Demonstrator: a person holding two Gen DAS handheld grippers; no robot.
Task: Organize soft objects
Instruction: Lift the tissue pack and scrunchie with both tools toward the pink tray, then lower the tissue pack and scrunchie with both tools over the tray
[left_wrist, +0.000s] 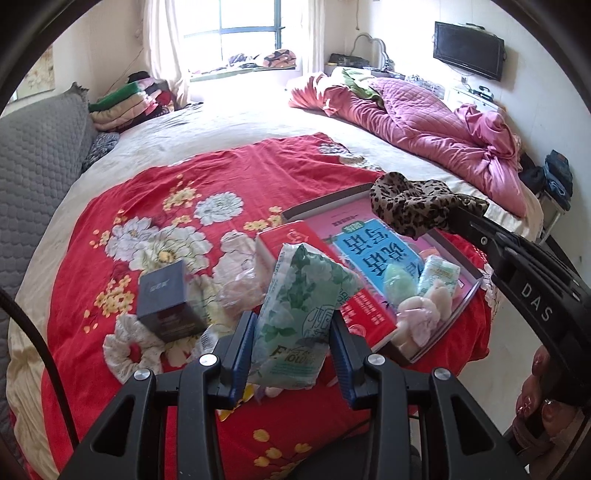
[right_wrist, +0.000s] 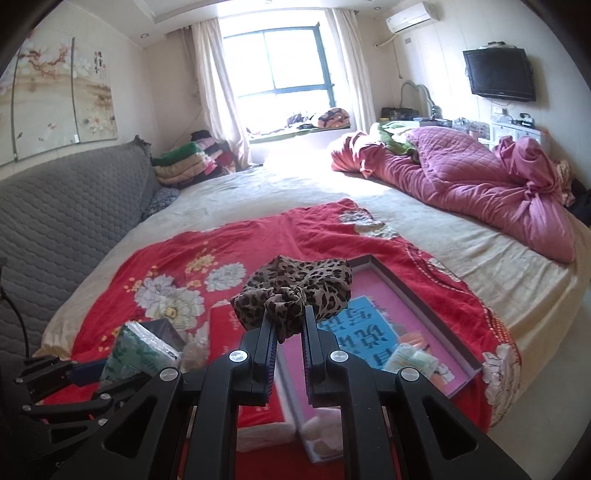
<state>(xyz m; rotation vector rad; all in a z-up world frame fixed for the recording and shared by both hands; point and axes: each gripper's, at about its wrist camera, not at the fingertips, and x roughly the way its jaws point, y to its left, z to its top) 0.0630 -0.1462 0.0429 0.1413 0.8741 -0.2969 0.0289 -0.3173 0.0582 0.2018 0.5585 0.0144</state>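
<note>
My left gripper (left_wrist: 293, 325) is shut on a green floral tissue pack (left_wrist: 299, 314) and holds it above the red floral blanket (left_wrist: 184, 177), just left of the tray. The pack also shows in the right wrist view (right_wrist: 138, 352). My right gripper (right_wrist: 288, 317) is shut on a leopard-print scrunchie (right_wrist: 295, 288) and holds it above the pink-lined tray (right_wrist: 424, 291). The scrunchie also shows in the left wrist view (left_wrist: 417, 206). The tray (left_wrist: 325, 203) holds a blue book (left_wrist: 373, 247), a small tissue pack (left_wrist: 439, 275), a green soft item (left_wrist: 397, 282) and a pink scrunchie (left_wrist: 421, 317).
A dark box (left_wrist: 170, 299), a white scrunchie (left_wrist: 129, 347) and a clear plastic bag (left_wrist: 240, 291) lie on the blanket. A red book (left_wrist: 332, 288) leans on the tray's edge. A pink quilt (left_wrist: 424, 125) is heaped at the bed's right. A grey headboard (left_wrist: 37, 166) is at left.
</note>
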